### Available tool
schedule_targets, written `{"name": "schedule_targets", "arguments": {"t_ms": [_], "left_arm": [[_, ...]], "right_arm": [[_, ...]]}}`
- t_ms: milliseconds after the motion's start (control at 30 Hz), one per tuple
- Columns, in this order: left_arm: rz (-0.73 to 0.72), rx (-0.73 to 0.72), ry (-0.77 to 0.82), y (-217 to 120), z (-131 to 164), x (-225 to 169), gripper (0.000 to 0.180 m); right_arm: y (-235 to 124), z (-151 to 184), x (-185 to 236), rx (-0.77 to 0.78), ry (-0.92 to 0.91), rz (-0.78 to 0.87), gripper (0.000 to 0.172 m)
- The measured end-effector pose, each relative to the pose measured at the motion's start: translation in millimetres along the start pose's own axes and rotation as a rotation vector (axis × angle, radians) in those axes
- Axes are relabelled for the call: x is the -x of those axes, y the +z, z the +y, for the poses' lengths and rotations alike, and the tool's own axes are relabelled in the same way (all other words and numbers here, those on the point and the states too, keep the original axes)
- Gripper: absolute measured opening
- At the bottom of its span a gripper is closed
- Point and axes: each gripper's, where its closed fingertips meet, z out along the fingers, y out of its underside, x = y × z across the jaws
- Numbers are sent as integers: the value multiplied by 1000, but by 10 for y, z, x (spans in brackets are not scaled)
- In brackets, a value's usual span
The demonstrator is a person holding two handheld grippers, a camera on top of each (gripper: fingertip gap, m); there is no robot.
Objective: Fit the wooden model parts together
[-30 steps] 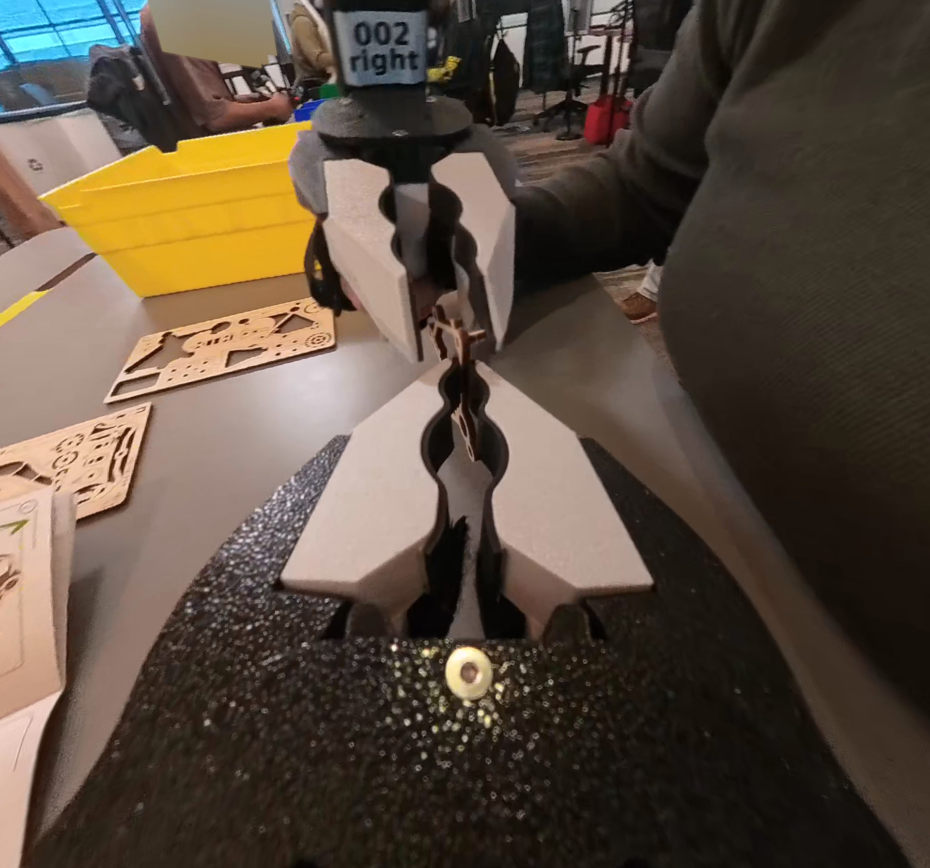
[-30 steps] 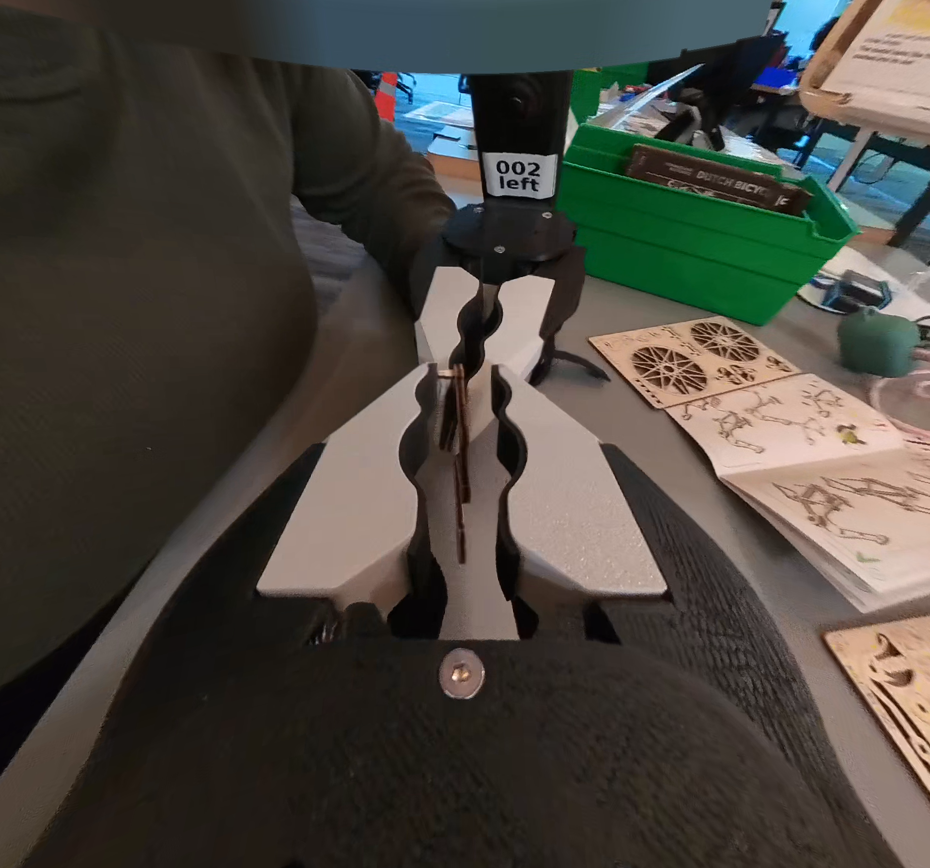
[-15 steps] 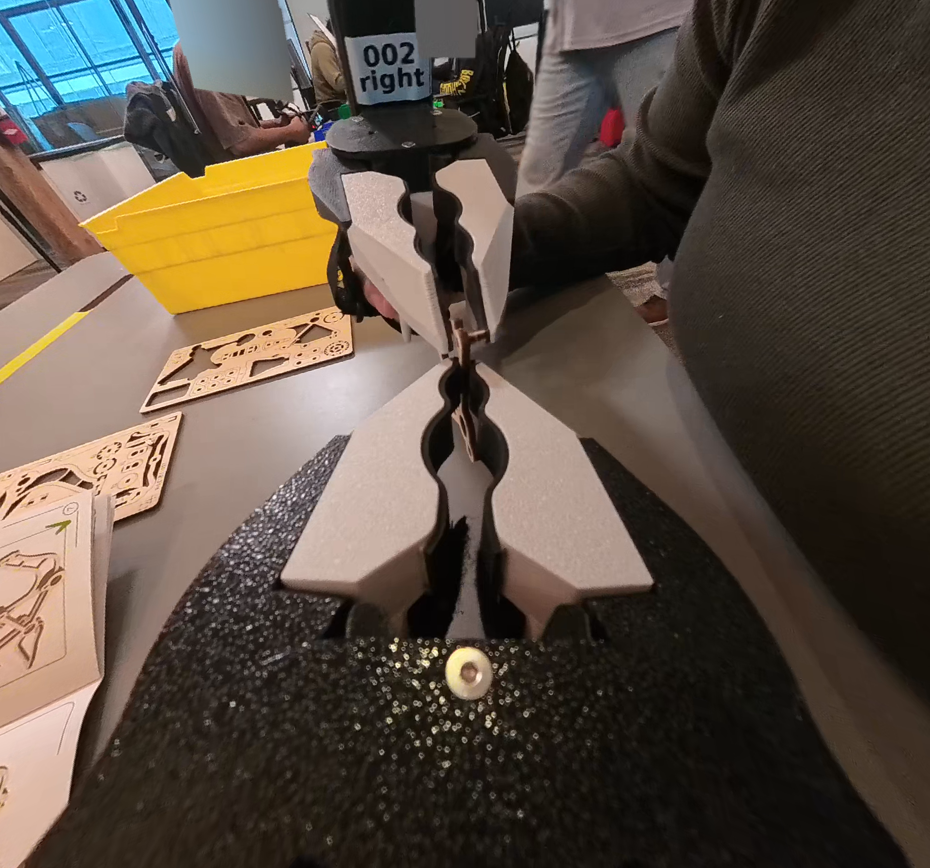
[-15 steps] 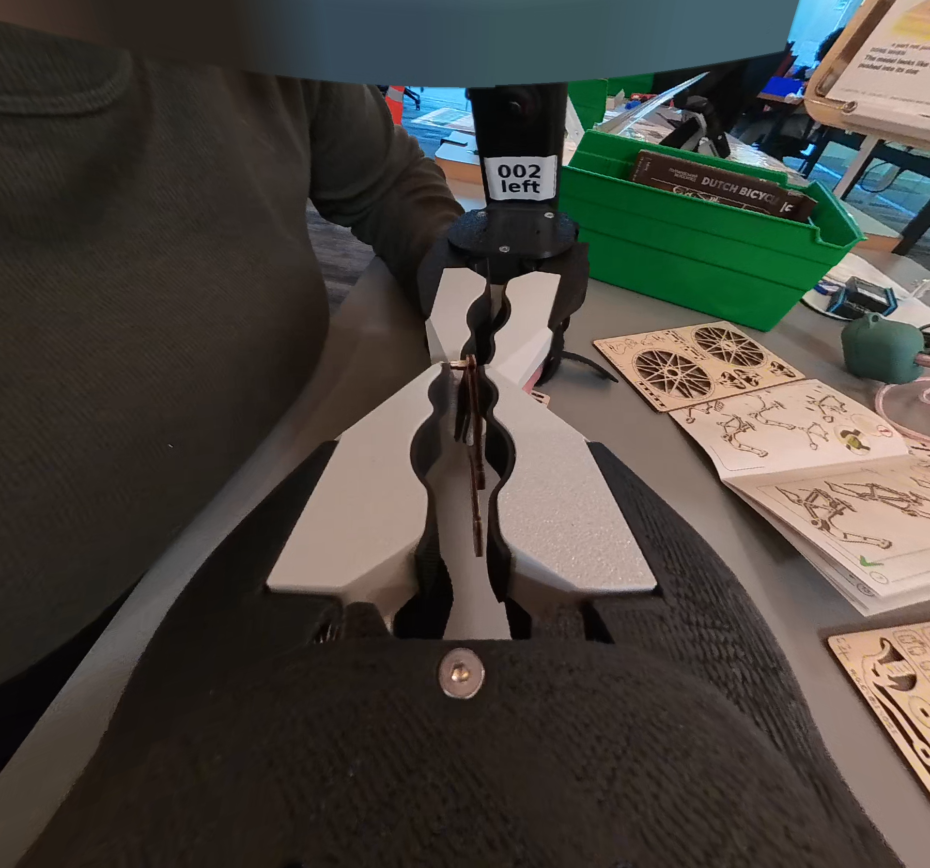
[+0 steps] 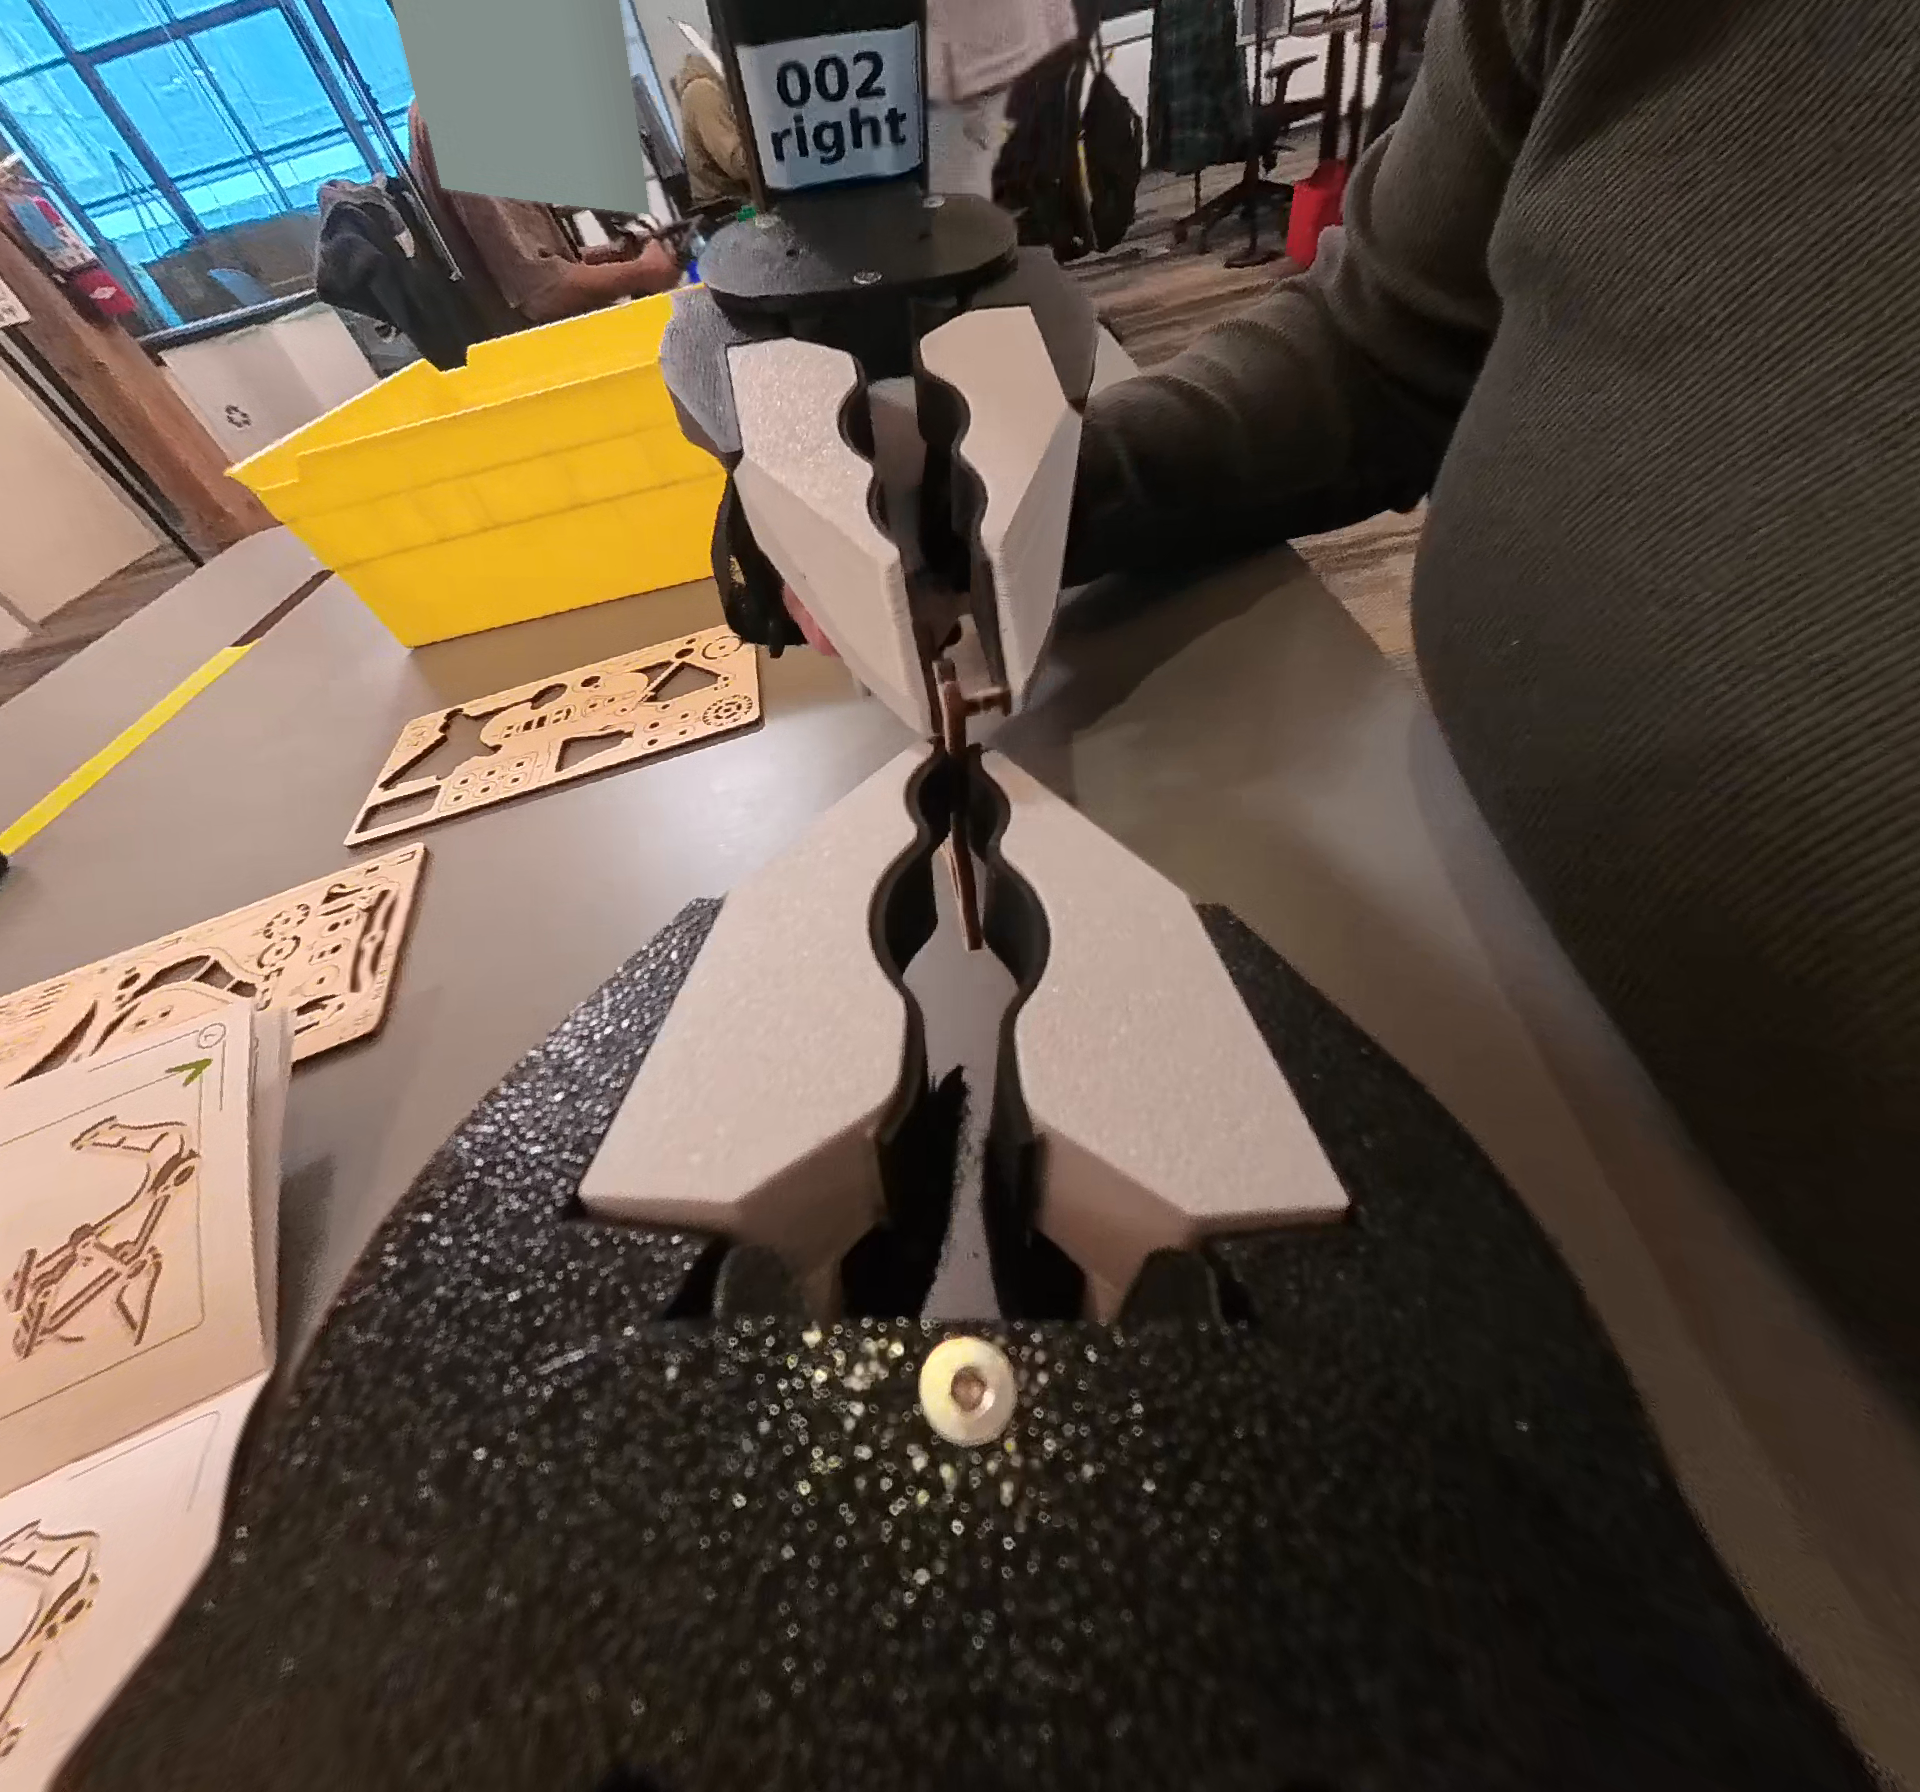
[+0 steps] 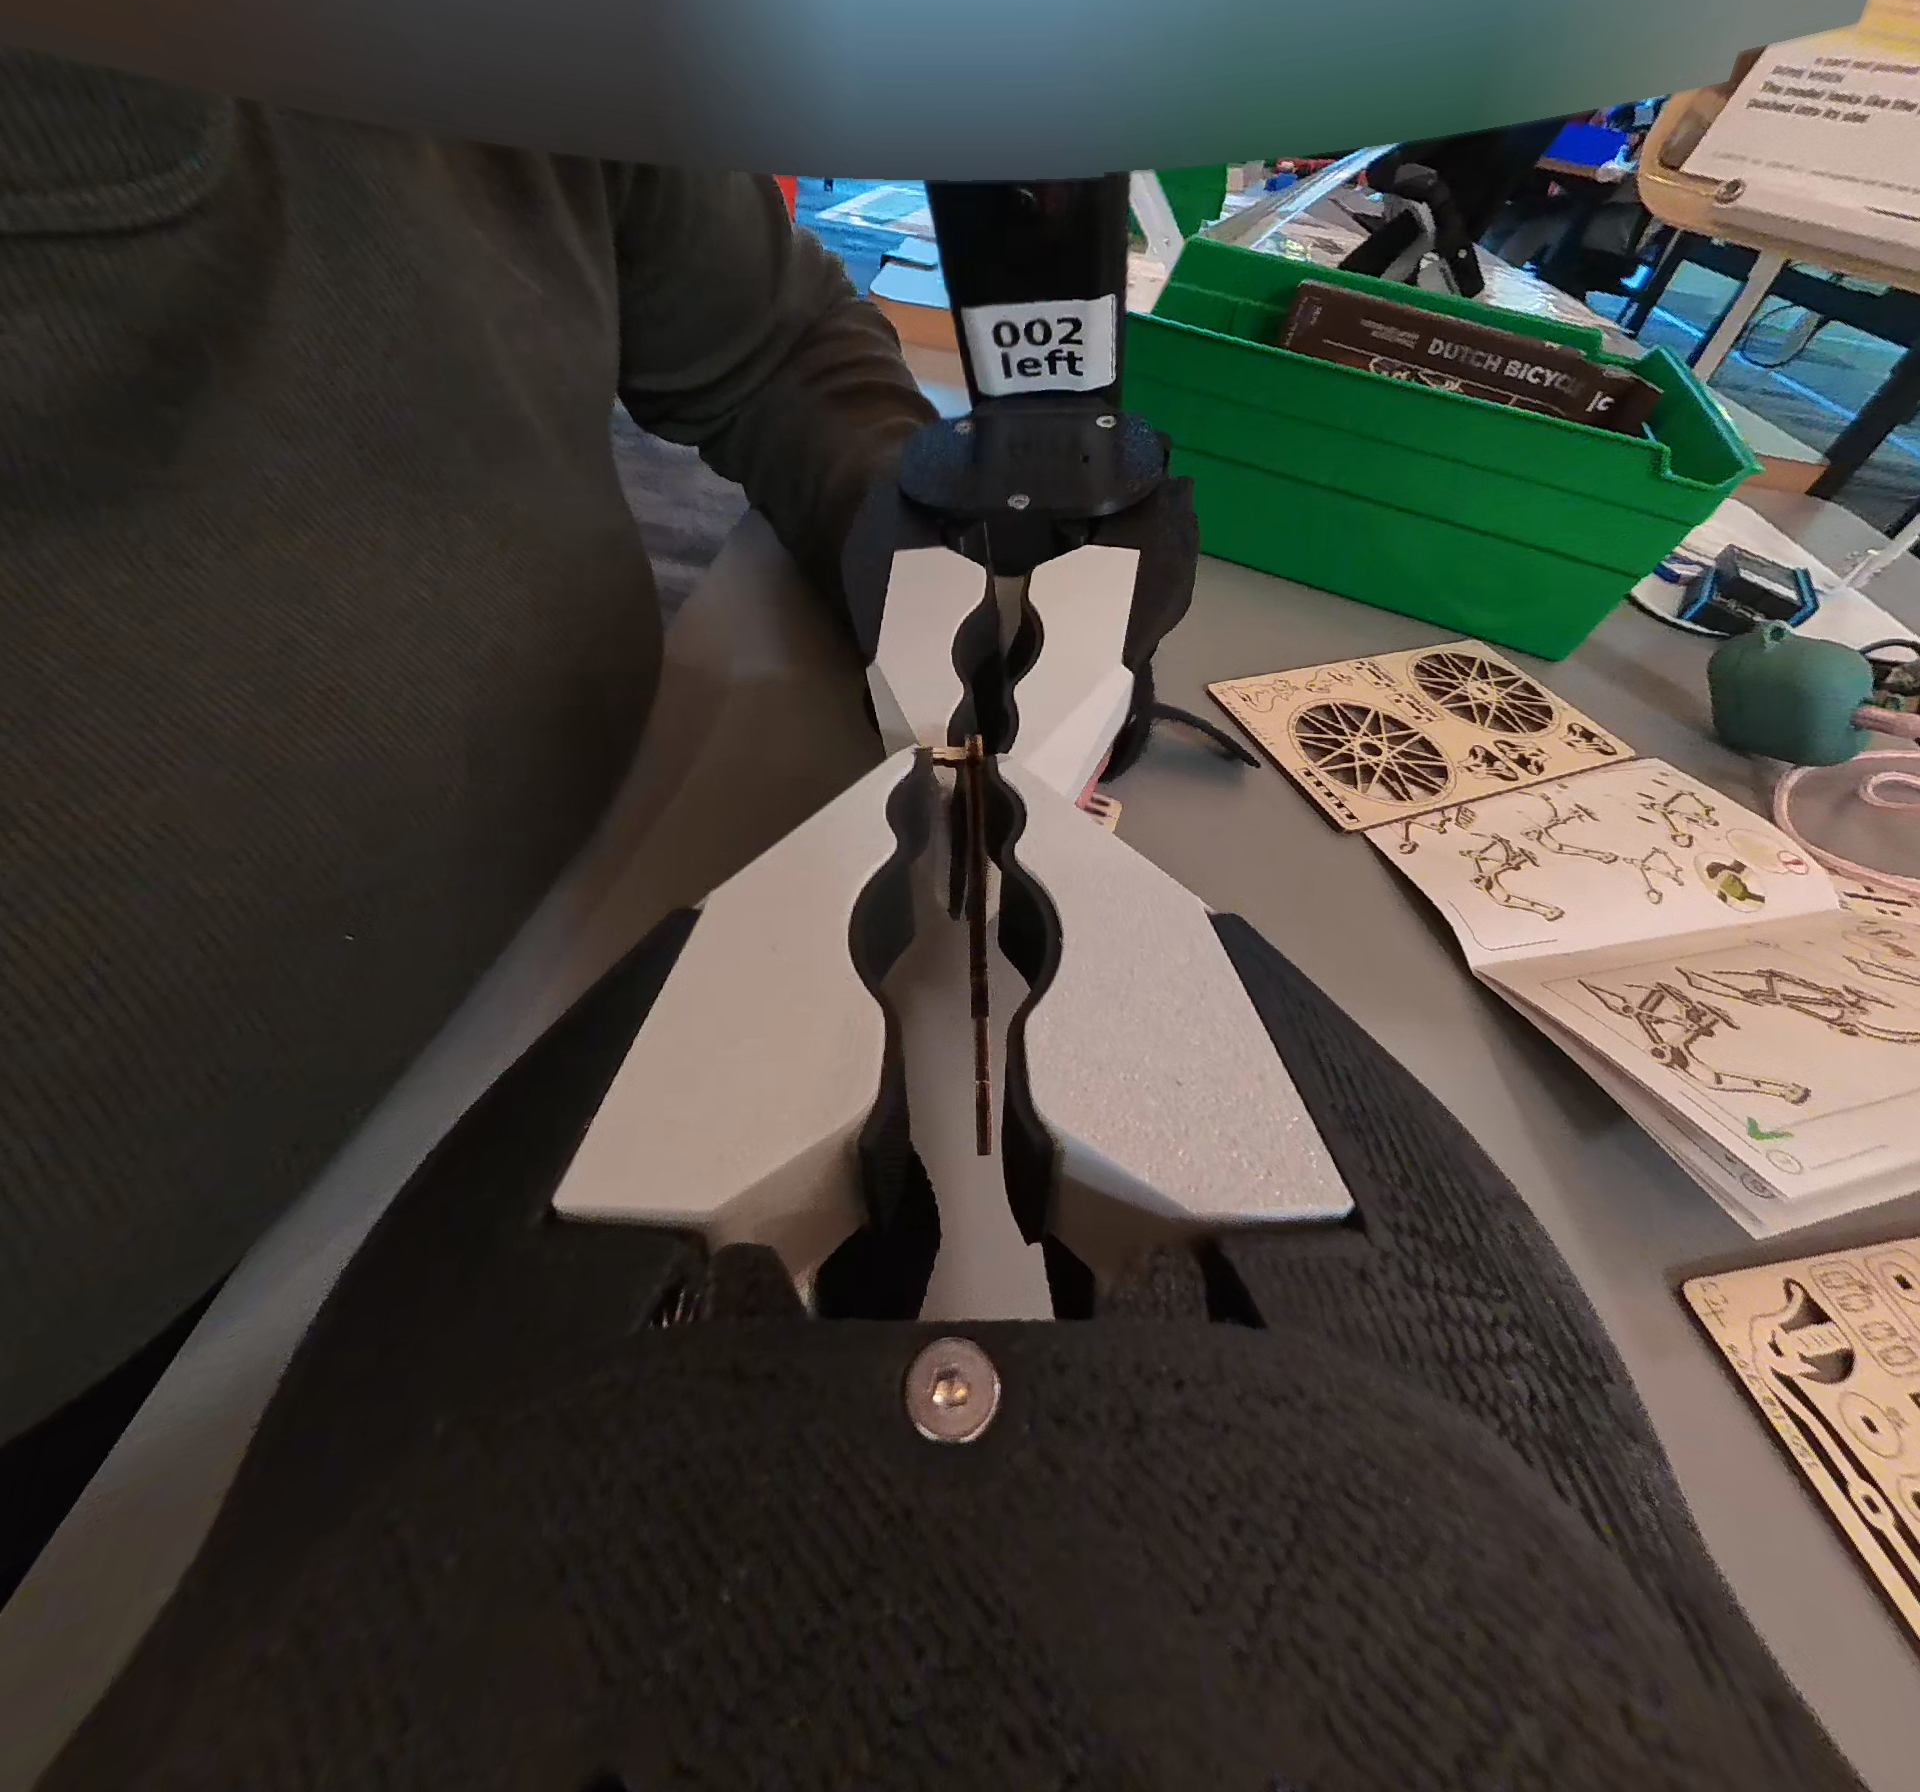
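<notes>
A thin flat wooden part (image 5: 964,875) with a small cross peg (image 5: 982,698) is held edge-on above the grey table (image 5: 582,890). My left gripper (image 5: 951,757) is shut on its near end. My right gripper (image 5: 951,677) faces it tip to tip from above and closes on the peg end. In the right wrist view the same part (image 6: 977,963) runs down between my right gripper's (image 6: 961,768) fingers; one pad (image 6: 920,786) touches the peg (image 6: 948,755), the other presses the strip. The left gripper (image 6: 987,714) shows just beyond.
A yellow bin (image 5: 499,495), two cut-out wooden sheets (image 5: 561,734) (image 5: 260,942) and a booklet (image 5: 104,1223) lie to the left. A green bin (image 6: 1403,516), a wheel sheet (image 6: 1423,745), an open booklet (image 6: 1662,963) and another sheet (image 6: 1829,1410) lie to the right. A person's torso is close by.
My right gripper's fingers have come together around the peg end of the wooden part. My left gripper has stayed shut on the part. Both grippers have risen slightly.
</notes>
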Motion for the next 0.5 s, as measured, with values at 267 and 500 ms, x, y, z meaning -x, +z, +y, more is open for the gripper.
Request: {"name": "schedule_targets", "arguments": {"t_ms": [267, 500], "left_arm": [[-37, 12, 24, -10, 22, 44, 0], [-72, 14, 2, -22, 17, 95, 0]], "right_arm": [[17, 18, -33, 31, -35, 44, 7], [19, 9, -72, 27, -62, 87, 7]]}}
